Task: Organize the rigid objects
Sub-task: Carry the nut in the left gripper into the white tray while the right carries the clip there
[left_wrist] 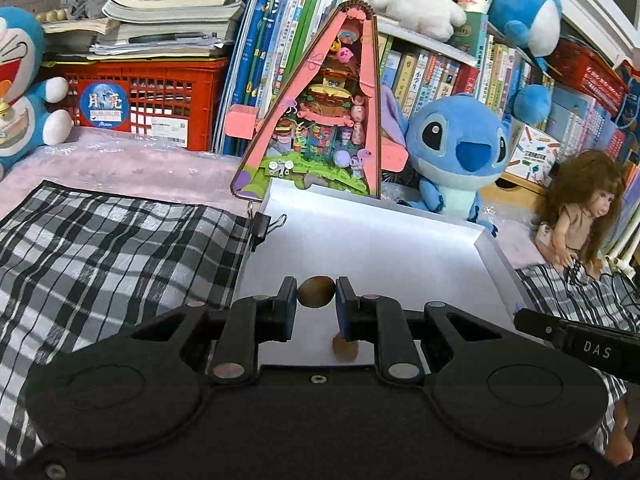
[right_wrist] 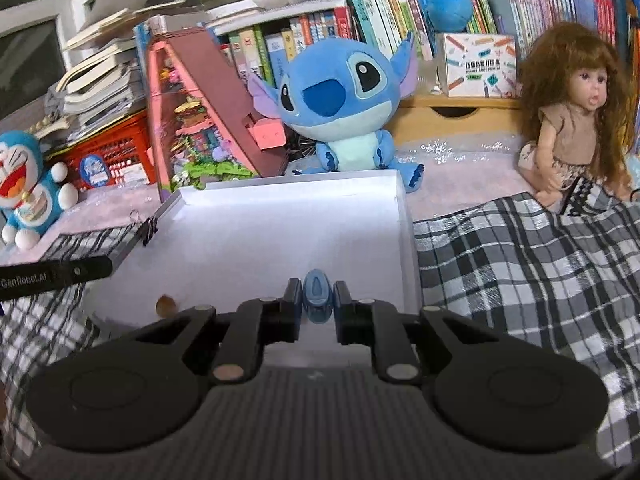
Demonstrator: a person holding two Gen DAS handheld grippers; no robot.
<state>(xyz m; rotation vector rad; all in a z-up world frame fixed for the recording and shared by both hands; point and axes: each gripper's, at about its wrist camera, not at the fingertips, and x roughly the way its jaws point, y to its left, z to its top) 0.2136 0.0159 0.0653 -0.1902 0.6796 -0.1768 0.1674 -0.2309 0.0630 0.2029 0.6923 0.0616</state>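
White shallow tray (left_wrist: 400, 240) sits on the plaid cloth (left_wrist: 100, 248), open side up, so you can drop small hard pieces into it from above. Your left gripper (left_wrist: 316, 294) has its jaws closed on a brown rounded nut-like object (left_wrist: 316, 292), pinched at its widest part and held above the tray floor near the front edge. A second brown piece (left_wrist: 345, 349) already lies in the tray just below, partly hidden by the right jaw; same piece shows in the right view (right_wrist: 166, 305).

Your right gripper (right_wrist: 317, 300) grips a small blue plastic object (right_wrist: 317, 298), upright between the jaws, over the tray's near right part. Can't tell what it is exactly.

Both loads hover over the tray, likely ready for release. Binder clip (right_wrist: 149, 227) pinches the tray's left rim, probably to keep the wall folded. Stitch plush (right_wrist: 340, 108) and doll (right_wrist: 576, 120) sit behind, well apart from the work.
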